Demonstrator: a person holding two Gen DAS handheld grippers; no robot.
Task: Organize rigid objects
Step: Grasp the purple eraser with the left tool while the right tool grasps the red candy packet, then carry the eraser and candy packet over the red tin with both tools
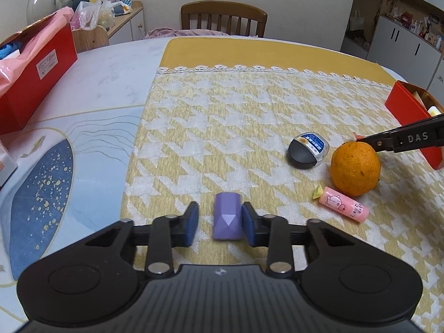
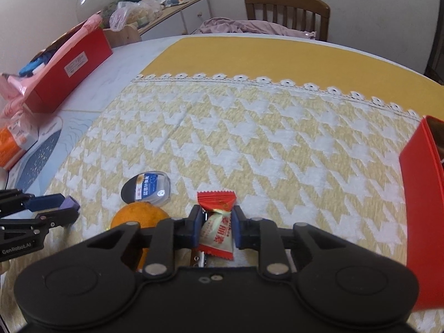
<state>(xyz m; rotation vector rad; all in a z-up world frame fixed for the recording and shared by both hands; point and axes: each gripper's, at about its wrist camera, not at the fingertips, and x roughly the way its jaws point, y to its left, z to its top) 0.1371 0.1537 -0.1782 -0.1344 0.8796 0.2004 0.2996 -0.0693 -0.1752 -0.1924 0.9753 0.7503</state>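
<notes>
A purple faceted block (image 1: 226, 219) lies on the yellow houndstooth cloth (image 1: 236, 116) between the pads of my left gripper (image 1: 220, 220). The right pad touches it and a strip of cloth shows between it and the left pad, so the jaws stand open around it. In the right wrist view that gripper (image 2: 59, 208) is at the left edge with the block (image 2: 69, 203). My right gripper (image 2: 216, 223) is shut on a candy in a red and white wrapper (image 2: 217, 233), and both pads press on it. Its fingers (image 1: 402, 138) reach in behind an orange (image 1: 355, 166).
A round dark case with a blue label (image 1: 308, 151) and a pink tube (image 1: 344, 206) lie by the orange. An open red box (image 2: 419, 194) stands at the right. A long red box (image 1: 36, 77) sits far left. A wooden chair (image 1: 223, 18) stands behind the table.
</notes>
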